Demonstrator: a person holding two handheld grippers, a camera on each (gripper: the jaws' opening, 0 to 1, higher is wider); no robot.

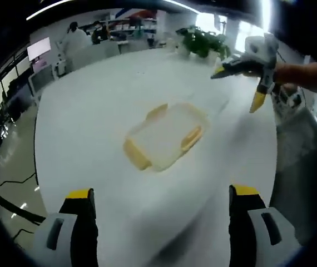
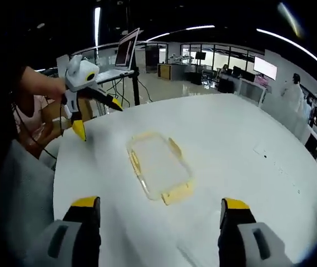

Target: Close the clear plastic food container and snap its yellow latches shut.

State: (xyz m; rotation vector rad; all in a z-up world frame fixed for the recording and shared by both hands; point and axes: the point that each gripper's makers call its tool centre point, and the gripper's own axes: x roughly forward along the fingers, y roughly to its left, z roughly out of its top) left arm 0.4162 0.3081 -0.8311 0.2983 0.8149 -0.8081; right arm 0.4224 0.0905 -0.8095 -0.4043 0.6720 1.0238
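Yellow-tipped jaws of the left gripper (image 1: 161, 194) rise wide apart from the bottom of the left gripper view, holding nothing. Above them, at the frame's centre, the clear plastic food container (image 1: 167, 136) lies flat on the white table (image 1: 80, 122), its lid apparently already on; I can make out nothing inside it. Yellow latches (image 1: 137, 154) splay outward at its edges, so they look unsnapped. At the upper right of that view the right gripper (image 1: 242, 83) hovers well apart from the box, jaws spread.

In the right gripper view, the left gripper (image 2: 97, 118) hangs at the upper left, the container (image 2: 158, 165) sits at centre, and the right gripper's own jaws (image 2: 161, 214) stand wide and empty below.

To do the step well, I judge one gripper should steady the lid while the other presses each latch (image 2: 177, 193) down against the wall until it snaps.
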